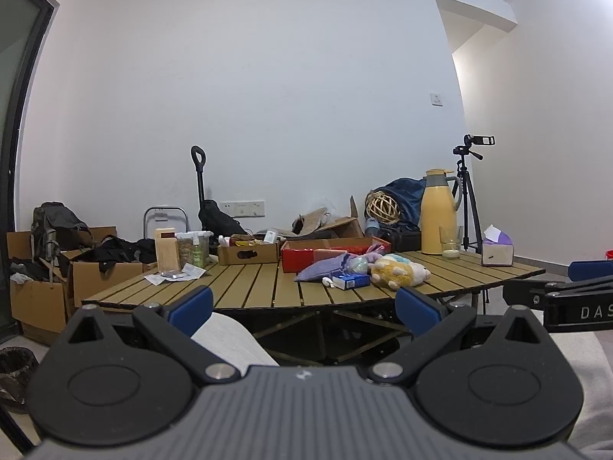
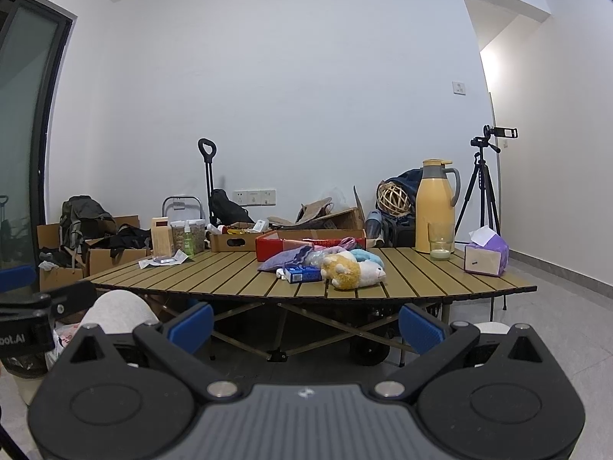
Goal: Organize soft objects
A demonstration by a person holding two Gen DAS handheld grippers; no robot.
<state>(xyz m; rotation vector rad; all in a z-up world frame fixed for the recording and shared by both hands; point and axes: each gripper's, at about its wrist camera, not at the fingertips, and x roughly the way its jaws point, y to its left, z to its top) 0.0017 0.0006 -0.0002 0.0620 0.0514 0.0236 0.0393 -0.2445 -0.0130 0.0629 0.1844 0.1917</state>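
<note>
Sparse home room: folding table (image 1: 245, 287), cardboard boxes (image 1: 38, 299).

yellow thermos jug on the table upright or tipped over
Upright: the yellow thermos jug stands on its base on the slatted table, lid on top.

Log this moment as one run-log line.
phase: pre-reach | left gripper: open, empty | right gripper: open, empty | plush toy, purple pouch: untouched on table

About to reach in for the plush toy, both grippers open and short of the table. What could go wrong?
1. The plush toy lies against the blue box and lavender pouch; a wide grab may drag those along.
2. The glass and yellow thermos stand close behind on the right; a sweeping right gripper could tip them.
</note>
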